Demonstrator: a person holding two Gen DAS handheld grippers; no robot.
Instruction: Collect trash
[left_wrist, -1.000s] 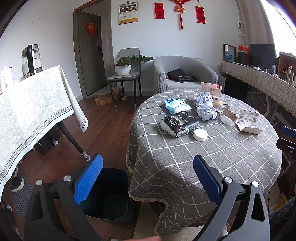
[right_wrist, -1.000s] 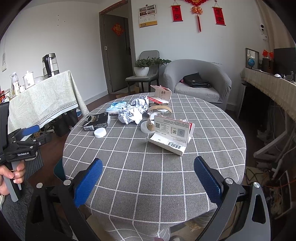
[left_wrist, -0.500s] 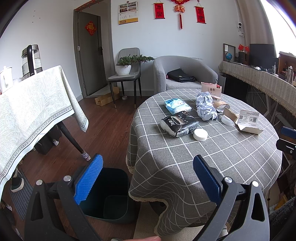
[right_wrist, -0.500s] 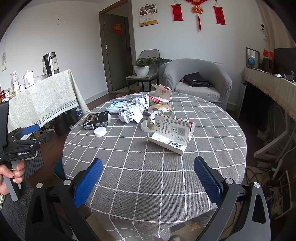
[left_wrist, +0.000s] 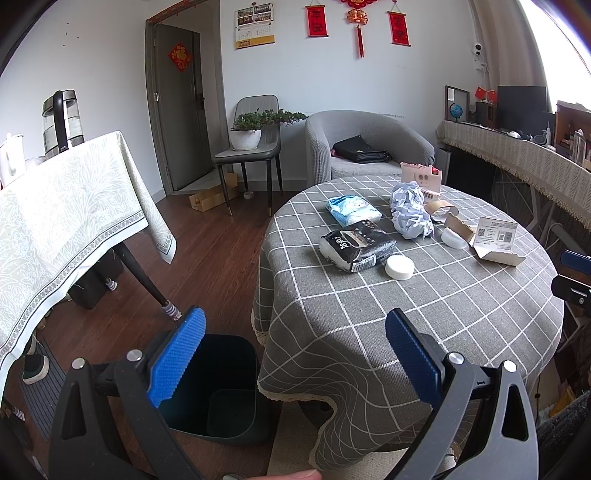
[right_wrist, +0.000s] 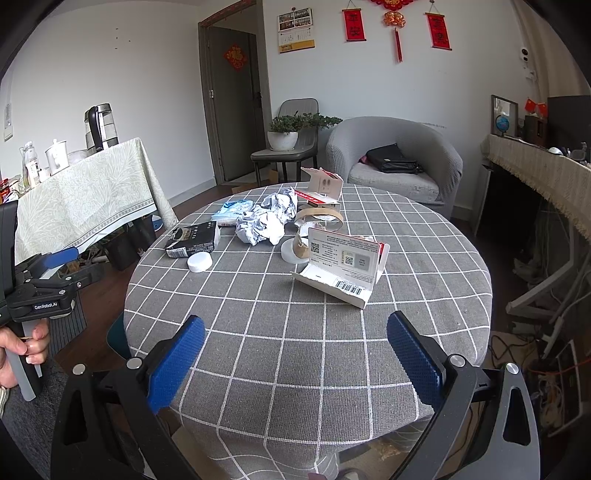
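Note:
Trash lies on the round grey checked table (left_wrist: 424, 325): a black packet (left_wrist: 356, 245), a white lid (left_wrist: 399, 267), a blue-white pouch (left_wrist: 354, 209), crumpled paper (left_wrist: 410, 211) and an open white box (left_wrist: 495, 242). They also show in the right wrist view: the open white box (right_wrist: 341, 271), crumpled paper (right_wrist: 267, 221), black packet (right_wrist: 192, 240), white lid (right_wrist: 200, 263). A dark bin (left_wrist: 218, 391) stands on the floor beside the table. My left gripper (left_wrist: 293, 358) is open and empty, over the bin and table edge. My right gripper (right_wrist: 295, 360) is open and empty at the table's near edge.
A pink box (left_wrist: 421, 179) and tape rolls (right_wrist: 319, 218) sit at the table's far side. A cloth-covered side table (left_wrist: 70, 218) with a kettle stands on the left. A chair with a plant (left_wrist: 255, 147), an armchair (left_wrist: 365, 147) and a long sideboard (left_wrist: 517, 162) line the back.

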